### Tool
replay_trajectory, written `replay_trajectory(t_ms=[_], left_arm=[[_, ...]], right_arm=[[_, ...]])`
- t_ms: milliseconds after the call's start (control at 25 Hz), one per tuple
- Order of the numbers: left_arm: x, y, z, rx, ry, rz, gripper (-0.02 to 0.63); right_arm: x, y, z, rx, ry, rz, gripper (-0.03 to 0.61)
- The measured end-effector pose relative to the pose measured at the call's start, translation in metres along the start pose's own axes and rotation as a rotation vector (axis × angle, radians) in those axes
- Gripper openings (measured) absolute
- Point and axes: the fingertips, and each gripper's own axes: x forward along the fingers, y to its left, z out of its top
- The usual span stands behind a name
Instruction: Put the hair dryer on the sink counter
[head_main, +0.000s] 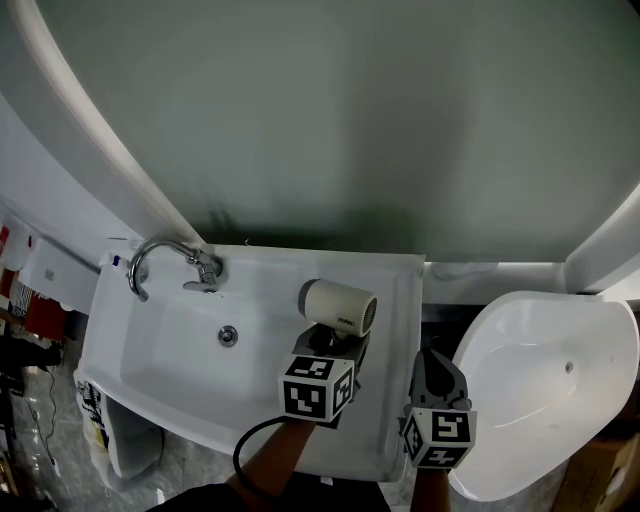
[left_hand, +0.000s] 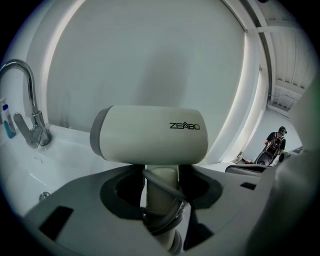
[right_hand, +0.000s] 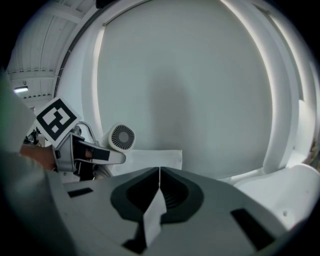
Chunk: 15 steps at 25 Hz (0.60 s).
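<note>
A cream hair dryer (head_main: 338, 306) with a grey rear band hangs just above the right side of the white sink counter (head_main: 396, 290). My left gripper (head_main: 335, 346) is shut on its handle, barrel pointing right. In the left gripper view the handle (left_hand: 162, 192) stands upright between the jaws with the cord looped round it, and the barrel (left_hand: 150, 135) lies across above. My right gripper (head_main: 437, 376) hovers at the counter's right edge, shut and holding nothing. In the right gripper view the jaws (right_hand: 159, 181) meet in a line, with the dryer's grille (right_hand: 122, 137) and left gripper (right_hand: 90, 155) at left.
A chrome faucet (head_main: 170, 262) stands at the sink's back left, above the bowl and its drain (head_main: 228, 336). The dryer's black cord (head_main: 250, 442) trails off the front edge. A white oval basin (head_main: 540, 400) sits to the right. A curved wall rises behind.
</note>
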Motion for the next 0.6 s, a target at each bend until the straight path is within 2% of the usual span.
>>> replay_trajectory(t_ms=[240, 600], left_arm=[[0.023, 0.009, -0.025, 0.018, 0.099, 0.030, 0.213], [0.055, 0.023, -0.041, -0.031, 0.204, 0.042, 0.221]], right_arm=[[0.012, -0.004, -0.012, 0.011, 0.027, 0.003, 0.021], [0.028, 0.000, -0.025, 0.035, 0.056, 0.013, 0.021]])
